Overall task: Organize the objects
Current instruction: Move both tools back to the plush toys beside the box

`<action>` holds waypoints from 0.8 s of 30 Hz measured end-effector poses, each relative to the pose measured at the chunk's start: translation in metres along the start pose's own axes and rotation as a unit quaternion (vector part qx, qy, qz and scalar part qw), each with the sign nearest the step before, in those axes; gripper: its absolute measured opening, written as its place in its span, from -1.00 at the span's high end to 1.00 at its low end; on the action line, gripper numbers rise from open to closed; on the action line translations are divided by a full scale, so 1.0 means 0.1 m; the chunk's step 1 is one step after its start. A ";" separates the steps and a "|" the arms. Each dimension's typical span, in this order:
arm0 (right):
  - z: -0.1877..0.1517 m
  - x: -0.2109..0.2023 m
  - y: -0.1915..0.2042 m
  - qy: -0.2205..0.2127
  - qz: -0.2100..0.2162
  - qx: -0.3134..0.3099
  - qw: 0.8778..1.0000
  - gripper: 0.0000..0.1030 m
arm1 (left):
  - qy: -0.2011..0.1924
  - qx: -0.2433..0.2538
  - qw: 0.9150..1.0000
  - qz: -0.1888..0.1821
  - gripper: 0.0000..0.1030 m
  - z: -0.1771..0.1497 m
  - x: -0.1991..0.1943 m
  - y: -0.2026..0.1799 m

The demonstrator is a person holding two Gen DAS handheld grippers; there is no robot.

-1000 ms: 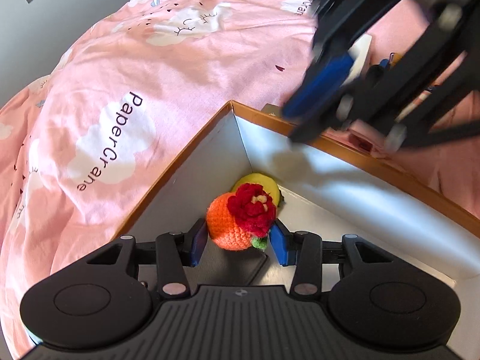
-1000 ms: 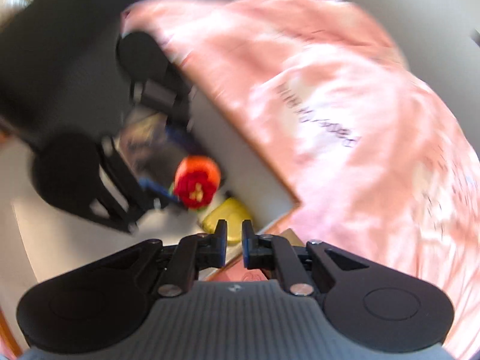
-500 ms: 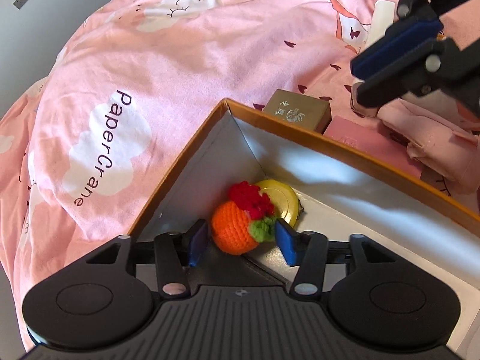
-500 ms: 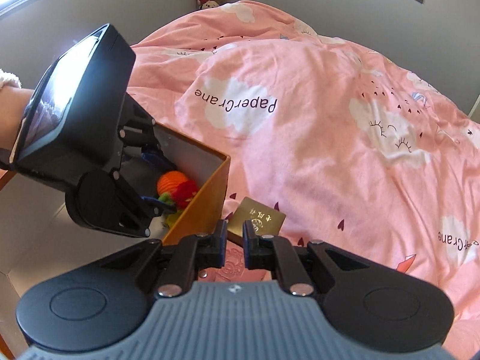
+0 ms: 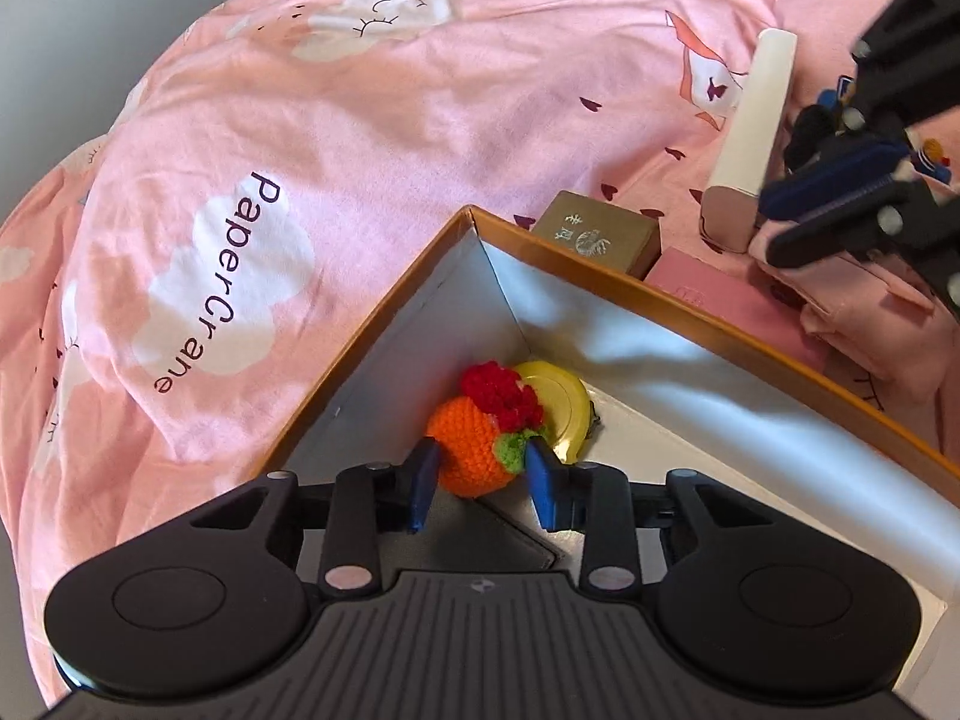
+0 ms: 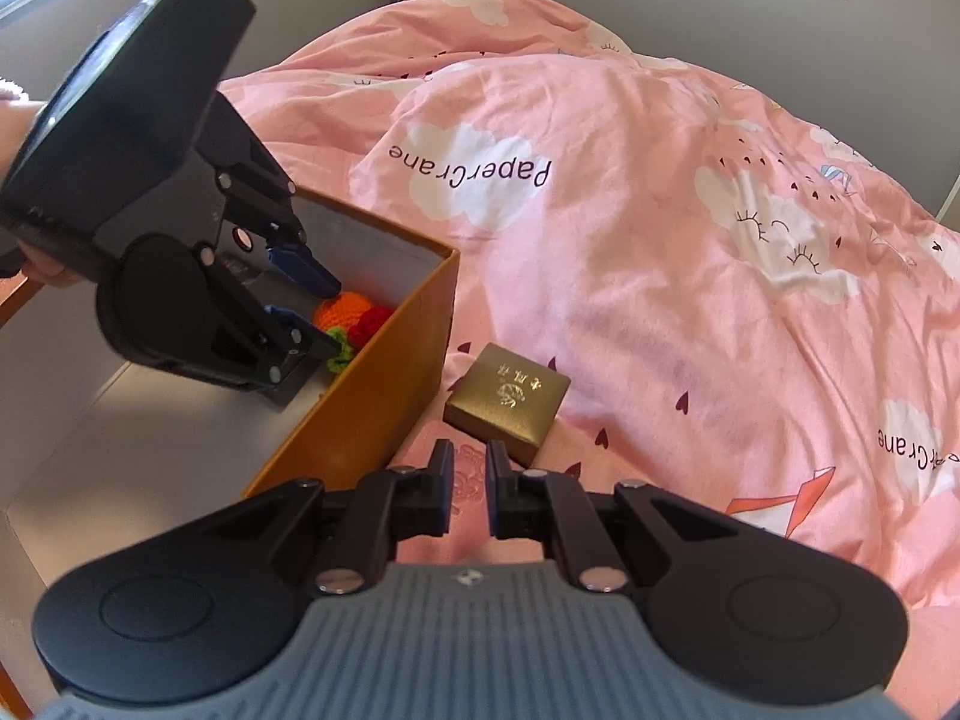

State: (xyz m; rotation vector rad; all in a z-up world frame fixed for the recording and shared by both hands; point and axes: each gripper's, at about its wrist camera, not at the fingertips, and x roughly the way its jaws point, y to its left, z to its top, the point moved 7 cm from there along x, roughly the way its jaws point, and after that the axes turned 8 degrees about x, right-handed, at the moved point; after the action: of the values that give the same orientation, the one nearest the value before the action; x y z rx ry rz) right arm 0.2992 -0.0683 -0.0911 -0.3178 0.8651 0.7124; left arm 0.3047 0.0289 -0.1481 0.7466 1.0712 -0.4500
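Note:
A crochet orange toy [image 5: 471, 456] with a red flower and a green leaf lies in the corner of an orange box [image 5: 720, 324] with white inner walls. It leans on a yellow tape measure [image 5: 561, 402]. My left gripper [image 5: 483, 462] reaches down into that corner. Its jaws are closing, the toy sits between the blue pads, and they touch both its sides. The right wrist view shows the same grip by the left gripper [image 6: 337, 321] on the toy [image 6: 345, 312]. My right gripper [image 6: 469, 468] is shut on nothing, outside the box [image 6: 372, 396], low over a pink embossed case [image 6: 465, 483] near a gold box [image 6: 507, 399].
A dark flat wallet [image 5: 480, 534] lies on the box floor under my left gripper. Outside the box, on the pink duvet [image 5: 360, 150], are a white tube [image 5: 756, 114] and a pink cloth pouch [image 5: 858, 306]. A person's hand [image 6: 18, 120] holds the left gripper.
The left gripper sank into the box corner with the toy, spread its jaws, then narrowed them onto it again. The right gripper swung away from over the box to the items beside it.

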 end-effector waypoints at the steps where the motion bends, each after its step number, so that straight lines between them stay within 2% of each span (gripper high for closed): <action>1: -0.01 0.00 0.01 0.001 0.000 -0.001 1.000 0.81 | 0.000 -0.002 1.000 0.000 0.23 0.00 0.01 0.00; 9: 0.01 -0.12 0.01 -0.018 -0.008 0.006 1.000 0.79 | -0.015 -0.012 1.000 0.016 0.23 -0.04 -0.24 -0.06; 15: -0.04 -0.54 -0.10 -0.062 -0.025 0.045 0.997 0.53 | -0.067 -0.025 0.997 0.027 0.23 -0.02 -0.77 -0.26; 17: -0.10 -0.72 -0.19 -0.076 -0.030 0.074 0.994 0.34 | -0.094 -0.035 0.995 0.012 0.23 0.04 -0.98 -0.35; 18: -0.13 -0.80 -0.24 -0.082 -0.035 0.088 0.992 0.31 | -0.103 -0.045 0.994 0.000 0.23 0.07 -1.07 -0.40; 24: -0.48 -1.14 -0.53 -0.105 -0.076 0.169 0.977 0.31 | -0.127 -0.117 0.980 -0.104 0.23 0.31 -1.28 -0.72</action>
State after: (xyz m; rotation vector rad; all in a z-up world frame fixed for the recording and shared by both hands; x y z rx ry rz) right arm 0.2570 -0.1822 -0.0331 -0.0036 0.7365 0.4364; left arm 0.2218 -0.0448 -0.0471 0.3592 0.9434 -0.5704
